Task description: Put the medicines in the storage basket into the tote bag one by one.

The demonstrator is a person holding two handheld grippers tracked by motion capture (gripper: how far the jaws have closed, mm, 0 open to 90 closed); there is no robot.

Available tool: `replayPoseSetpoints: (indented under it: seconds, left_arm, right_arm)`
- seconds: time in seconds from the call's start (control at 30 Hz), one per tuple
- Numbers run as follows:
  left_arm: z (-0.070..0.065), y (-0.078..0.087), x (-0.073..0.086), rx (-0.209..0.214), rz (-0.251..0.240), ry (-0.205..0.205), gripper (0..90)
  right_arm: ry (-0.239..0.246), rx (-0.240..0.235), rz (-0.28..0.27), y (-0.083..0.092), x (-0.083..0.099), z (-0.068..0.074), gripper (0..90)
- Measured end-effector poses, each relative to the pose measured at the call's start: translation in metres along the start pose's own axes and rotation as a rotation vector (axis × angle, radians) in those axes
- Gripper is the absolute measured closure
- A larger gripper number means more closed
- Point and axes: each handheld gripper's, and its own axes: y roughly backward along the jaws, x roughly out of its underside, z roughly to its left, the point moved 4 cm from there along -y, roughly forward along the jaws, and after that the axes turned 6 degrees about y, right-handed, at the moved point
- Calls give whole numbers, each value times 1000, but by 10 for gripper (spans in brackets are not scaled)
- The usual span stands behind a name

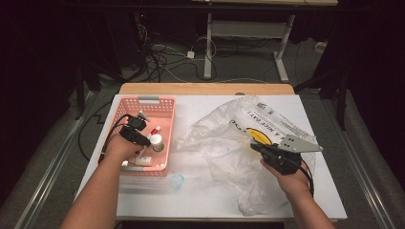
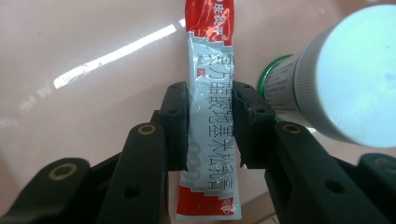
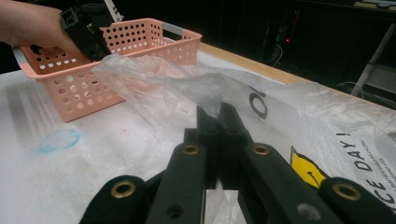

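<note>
High view: a person is sitting at a white worktop (image 1: 210,191), both forearms coming in from the bottom edge. The left tongs (image 1: 143,139) are reaching down into a pink perforated basket (image 1: 165,102) at the left of the worktop, where a tube, a white-capped bottle (image 1: 156,141) and a pale item near the front wall are lying. The right tongs (image 1: 255,145) are resting on a crumpled clear plastic bag (image 1: 224,138) that is spreading across the middle and right of the worktop. A small blue smudge (image 1: 176,181) is showing just in front of the basket.

Left gripper view: the left tongs (image 2: 211,126) are looking straight down on the basket's pink floor. A flat ointment tube (image 2: 209,116), silver in the middle with red ends and dark printed characters, is lying lengthwise between the two black pads, which are pressing against its long edges; the tongs are grasping the tube by its narrow width, probably to lift it out. The bottle (image 2: 345,74), with a ribbed white cap and a green-edged label, is lying just beside the tube on the right.

Right gripper view: the right tongs (image 3: 219,140) are clenched on a fold of the bag (image 3: 187,88), pinching the thin film and seemingly keeping it steady, perhaps to receive what is coming out of the basket. The bag is carrying black lettering and a yellow face print. Beyond it the basket (image 3: 140,37) is standing, with the person's left hand (image 3: 32,23) dipping into it.
</note>
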Motion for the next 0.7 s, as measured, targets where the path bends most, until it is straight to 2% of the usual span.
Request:
replayPoseSetpoints:
  seconds: [0.03, 0.1, 0.13, 0.2, 0.3, 0.47, 0.7]
  left_arm:
    - [0, -1, -1, -3, -2, 10, 547]
    - [1, -2, -3, -15, -13, 6, 522]
    - [2, -4, -5, -14, -21, 11, 459]
    - [3, -5, -7, -9, -41, 14, 460]
    - [3, -5, -8, -2, -58, 14, 636]
    - [2, -5, -7, -12, -68, -1, 678]
    - [2, -4, -8, -15, -69, 7, 687]
  right_arm:
    - [3, -2, 1, 0, 0, 0, 900]
    - [2, -1, 1, 0, 0, 0, 900]
    - [1, -4, 2, -1, 1, 0, 900]
    - [2, -3, 3, -2, 1, 0, 900]
    - [1, -5, 6, -2, 2, 0, 900]
    - [2, -5, 6, -2, 2, 0, 900]
    - [1, 0, 0, -1, 2, 0, 900]
